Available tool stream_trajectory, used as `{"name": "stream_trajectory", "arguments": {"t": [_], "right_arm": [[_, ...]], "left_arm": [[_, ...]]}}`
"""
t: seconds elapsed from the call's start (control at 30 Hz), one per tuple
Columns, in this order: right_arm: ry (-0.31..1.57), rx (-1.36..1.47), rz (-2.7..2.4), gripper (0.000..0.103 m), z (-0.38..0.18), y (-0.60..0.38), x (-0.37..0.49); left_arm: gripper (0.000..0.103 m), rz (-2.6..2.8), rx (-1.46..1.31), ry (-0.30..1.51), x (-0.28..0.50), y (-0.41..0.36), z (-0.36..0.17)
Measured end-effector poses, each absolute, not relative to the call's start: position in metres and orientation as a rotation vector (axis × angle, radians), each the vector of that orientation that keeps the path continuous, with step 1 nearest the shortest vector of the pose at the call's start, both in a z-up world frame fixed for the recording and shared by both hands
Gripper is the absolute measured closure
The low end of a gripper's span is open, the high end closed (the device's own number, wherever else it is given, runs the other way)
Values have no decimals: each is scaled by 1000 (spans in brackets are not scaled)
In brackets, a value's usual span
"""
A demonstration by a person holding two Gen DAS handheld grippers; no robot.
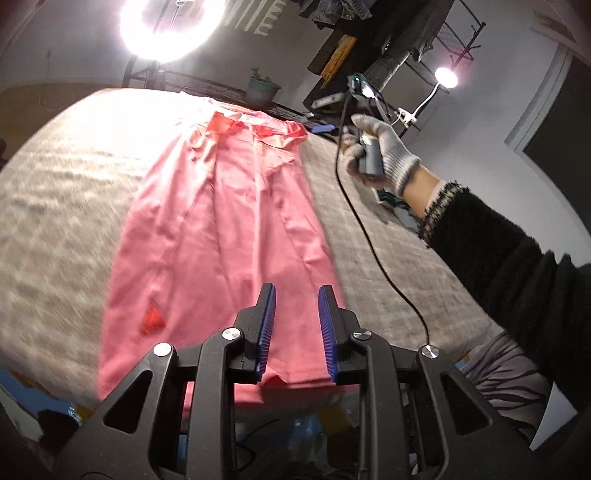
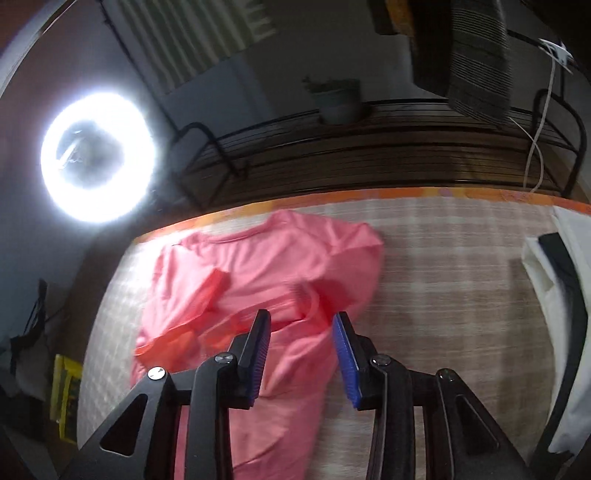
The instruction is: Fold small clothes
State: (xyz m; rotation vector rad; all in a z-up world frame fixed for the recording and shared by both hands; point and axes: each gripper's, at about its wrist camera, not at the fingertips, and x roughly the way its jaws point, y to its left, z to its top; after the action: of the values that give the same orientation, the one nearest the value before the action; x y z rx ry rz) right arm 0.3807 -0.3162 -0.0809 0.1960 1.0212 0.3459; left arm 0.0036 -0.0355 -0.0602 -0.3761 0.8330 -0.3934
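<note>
Left gripper (image 1: 295, 328) fills the bottom of the left wrist view, jaws apart, nothing between the blue pads; the near hem of the pink T-shirt (image 1: 225, 229) sits right under and between them. Right gripper (image 2: 301, 354) same story in its own view: jaws apart, empty, hovering over the shirt's upper part near a folded-in sleeve.

Big to small:
- Bed cover (image 1: 55, 192), beige weave, spans both views; orange edge strip along its far side in the right wrist view.
- Pink T-shirt (image 2: 266, 266) lies flat-ish on it, sides already folded inward into a narrow strip. In the left view the long axis runs from the jaws at bottom centre up to the collar end at upper centre.
- Gloved right hand (image 1: 376, 155) holds its gripper handle at upper right, beside the collar end.
- Ring light (image 1: 173, 26) at top left, blown out.

Key relation, my read: left is nearer the hem, right is nearer the collar, so the lengthwise fold likely starts with a hem pinch.

Unclear: motion blur, collar detail washed out by glare, and whether either gripper touches cloth can't be told. Hem's left corner drops off the bed edge.
</note>
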Motion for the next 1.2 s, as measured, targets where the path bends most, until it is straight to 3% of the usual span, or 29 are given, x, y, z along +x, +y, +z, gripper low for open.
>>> {"name": "stream_trajectory", "arguments": {"t": [0.23,0.4,0.5,0.83,1.2], "right_arm": [[1011,100,329,69,-87,-292,397],[1029,-20,272,70,-95,-267,414],[1044,-61,255,103,-102,-264,425],[953,-140,383,103,-59,-224,437],[1078,-243,403,102,-135,-169,453]], "left_arm": [[81,-309,-308,780,23,-7,-33],[81,-302,-344,784,32,0,-41],[81,-309,-324,802,35,-2,-46],[81,-323,-374,795,34,5,-49],[81,-320,-411,822,40,10,-55]]}}
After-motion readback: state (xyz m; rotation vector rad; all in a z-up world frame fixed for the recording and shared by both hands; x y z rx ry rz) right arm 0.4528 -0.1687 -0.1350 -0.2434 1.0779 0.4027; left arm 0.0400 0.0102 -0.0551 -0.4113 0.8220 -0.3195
